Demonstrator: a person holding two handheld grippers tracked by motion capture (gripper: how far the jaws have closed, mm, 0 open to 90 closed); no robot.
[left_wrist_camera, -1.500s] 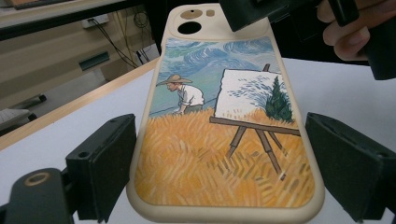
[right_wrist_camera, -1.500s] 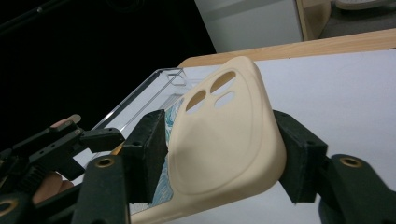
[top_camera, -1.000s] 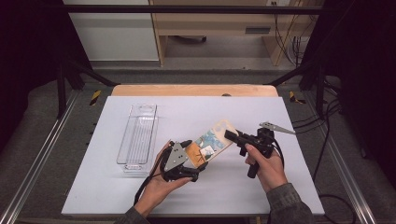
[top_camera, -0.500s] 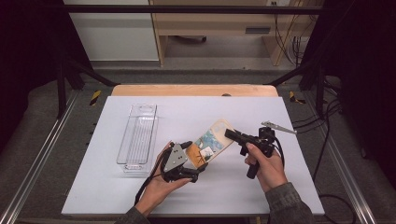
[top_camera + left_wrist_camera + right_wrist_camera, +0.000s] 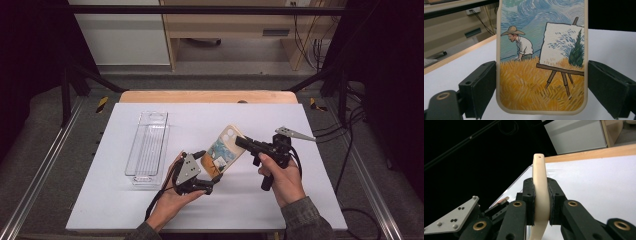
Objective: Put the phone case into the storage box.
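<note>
High view: phone case (painted wheat-field print) held tilted above the white table, between both hands. Left gripper clamps its lower end across the width, pads against both side edges. Right gripper jaws have just been closing and now pinch its upper edge. Clear plastic tray sits near, to the left.

**Black grippers, grey plates, olive sleeves**

Both grippers are matte black. The left gripper carries a grey three-cornered plate dotted with small screws, just beside the white table's near edge, and a black cable trails from it. The right gripper has brass-ringed pivots, a grey plate and a looping black cable. Both sleeves are mottled olive.
</note>
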